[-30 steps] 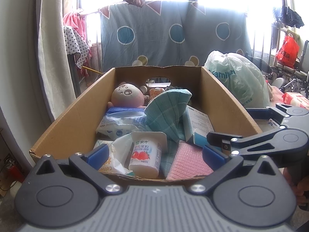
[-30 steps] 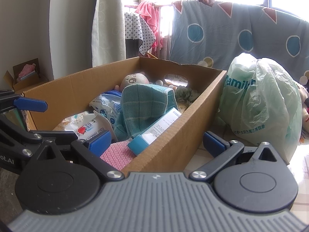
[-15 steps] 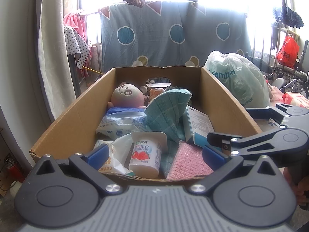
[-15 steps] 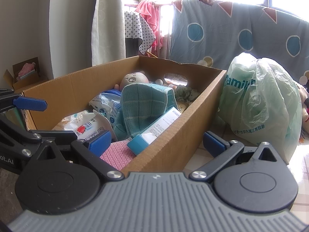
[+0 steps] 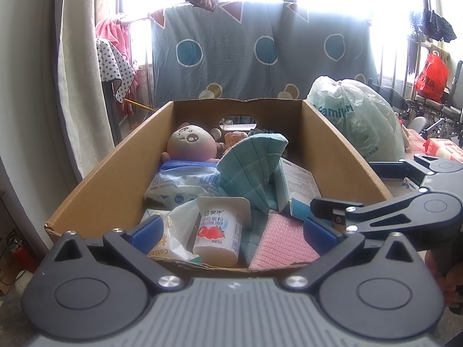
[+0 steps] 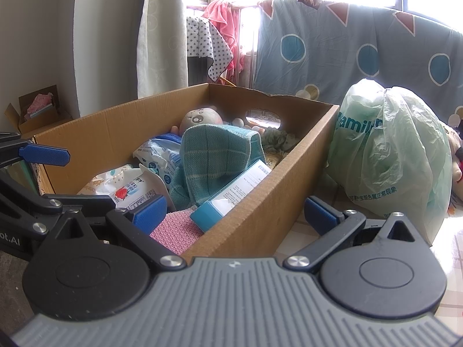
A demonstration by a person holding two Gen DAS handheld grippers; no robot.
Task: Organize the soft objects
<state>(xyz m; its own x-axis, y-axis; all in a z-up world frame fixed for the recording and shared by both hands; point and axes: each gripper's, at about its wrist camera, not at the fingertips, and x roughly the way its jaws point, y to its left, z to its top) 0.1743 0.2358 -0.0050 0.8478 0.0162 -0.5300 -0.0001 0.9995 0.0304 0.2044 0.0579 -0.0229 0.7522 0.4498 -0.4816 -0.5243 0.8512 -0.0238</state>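
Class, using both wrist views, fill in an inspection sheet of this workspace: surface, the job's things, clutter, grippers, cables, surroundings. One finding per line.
Surface: cardboard box open at the top, standing on a pale patterned surface.
Job's things: plush toy at the far end; teal cloth draped over the middle; pink sponge at the near end.
Clutter: yogurt cup on its side, wipes pack, blue-and-white carton, cotton pad bag, all inside the box.
Grippers: left gripper and right gripper, jaws open, both empty, at the near end of the box.
Cables: nothing seen.
Surroundings: green plastic bag right of the box; patterned sheet hung before bright windows.
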